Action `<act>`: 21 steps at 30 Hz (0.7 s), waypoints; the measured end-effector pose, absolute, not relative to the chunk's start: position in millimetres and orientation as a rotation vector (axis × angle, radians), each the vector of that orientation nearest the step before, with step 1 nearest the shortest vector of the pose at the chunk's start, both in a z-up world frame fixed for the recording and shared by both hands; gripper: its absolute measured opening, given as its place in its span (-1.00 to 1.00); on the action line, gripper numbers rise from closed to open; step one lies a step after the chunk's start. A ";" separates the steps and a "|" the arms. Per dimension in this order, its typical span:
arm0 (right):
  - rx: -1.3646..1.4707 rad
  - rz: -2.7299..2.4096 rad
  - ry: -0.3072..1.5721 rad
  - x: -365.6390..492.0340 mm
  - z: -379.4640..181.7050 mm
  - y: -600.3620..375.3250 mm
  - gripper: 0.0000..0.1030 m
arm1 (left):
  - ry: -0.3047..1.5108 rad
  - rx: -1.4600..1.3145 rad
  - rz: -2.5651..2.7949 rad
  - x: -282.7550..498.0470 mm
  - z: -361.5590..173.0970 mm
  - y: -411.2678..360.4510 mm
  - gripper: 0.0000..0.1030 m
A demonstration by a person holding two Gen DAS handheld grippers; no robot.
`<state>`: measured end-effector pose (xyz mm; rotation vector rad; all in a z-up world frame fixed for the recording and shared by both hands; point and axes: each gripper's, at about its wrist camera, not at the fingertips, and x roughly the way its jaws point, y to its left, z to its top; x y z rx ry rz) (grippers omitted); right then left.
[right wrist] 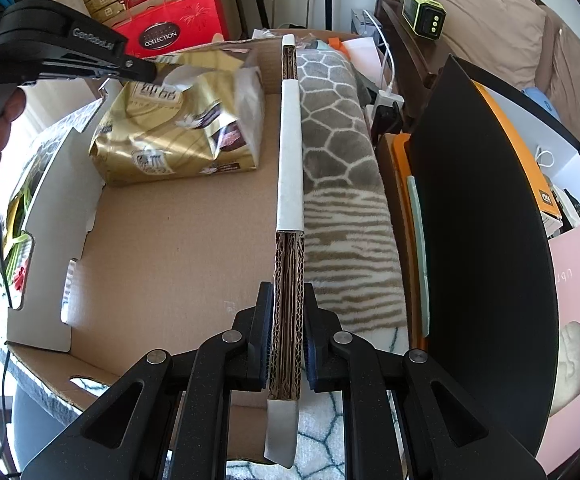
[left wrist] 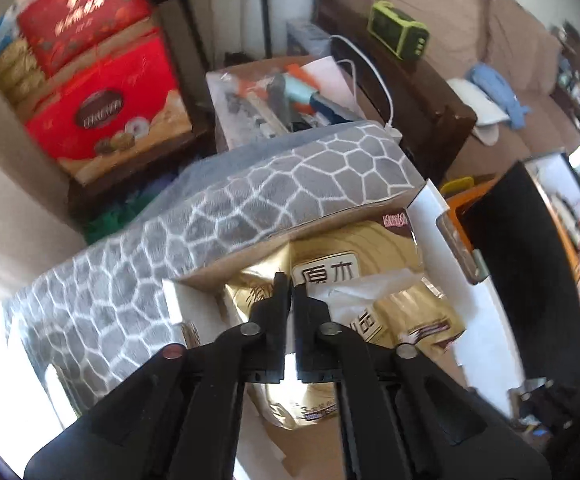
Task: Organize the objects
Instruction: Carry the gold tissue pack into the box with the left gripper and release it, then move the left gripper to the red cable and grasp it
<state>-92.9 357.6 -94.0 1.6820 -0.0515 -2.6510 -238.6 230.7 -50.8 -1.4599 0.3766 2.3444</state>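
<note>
A gold tissue pack [right wrist: 178, 128] lies at the far end of an open cardboard box [right wrist: 178, 248]. My left gripper [left wrist: 288, 286] is shut on the pack's top wrapper, beside the white tissue sticking out; it also shows in the right wrist view [right wrist: 146, 72], coming in from the upper left. The pack [left wrist: 329, 280] fills the lower middle of the left wrist view. My right gripper [right wrist: 288, 296] is shut on the box's right wall [right wrist: 290, 152], a thick corrugated edge with white facing.
A grey patterned blanket [right wrist: 341, 168] lies against the box's right side. A black panel [right wrist: 481, 216] with orange edge stands further right. Red gift boxes [left wrist: 102, 92] are stacked behind. A green device [right wrist: 423, 16] sits on a dark shelf. A white charger [right wrist: 385, 98] lies nearby.
</note>
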 end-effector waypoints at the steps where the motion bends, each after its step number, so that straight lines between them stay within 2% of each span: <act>1: 1.681 -2.652 -0.051 -92.9 -94.0 358.1 -0.75 | 0.403 -1.457 2.345 -237.3 -50.3 232.6 -0.75; 2: 1.681 -2.652 -0.052 -92.8 -94.4 358.0 -0.75 | 0.428 -1.455 2.349 -235.4 -48.9 233.5 -0.43; 3: 1.681 -2.652 -0.055 -92.7 -94.6 358.2 -0.75 | 0.451 -1.432 2.360 -232.0 -45.1 232.9 -0.20; 4: 1.681 -2.653 -0.059 -92.7 -94.4 359.0 -0.75 | 0.471 -1.406 2.376 -228.9 -41.1 233.4 0.27; 5: 1.680 -2.653 -0.060 -92.6 -94.5 358.5 -0.75 | 0.491 -1.375 2.405 -225.8 -35.9 231.9 0.55; 9: 1.679 -2.652 -0.055 -92.5 -93.8 360.3 -0.75 | 0.503 -1.289 2.451 -215.0 -10.8 217.5 0.62; 14: 1.677 -2.651 -0.055 -91.9 -94.4 357.7 -0.75 | 0.419 -1.273 2.465 -201.8 11.3 181.4 0.92; 21: 1.673 -2.651 -0.057 -90.1 -95.2 357.1 -0.74 | 0.383 -1.302 2.451 -171.8 9.3 133.2 0.95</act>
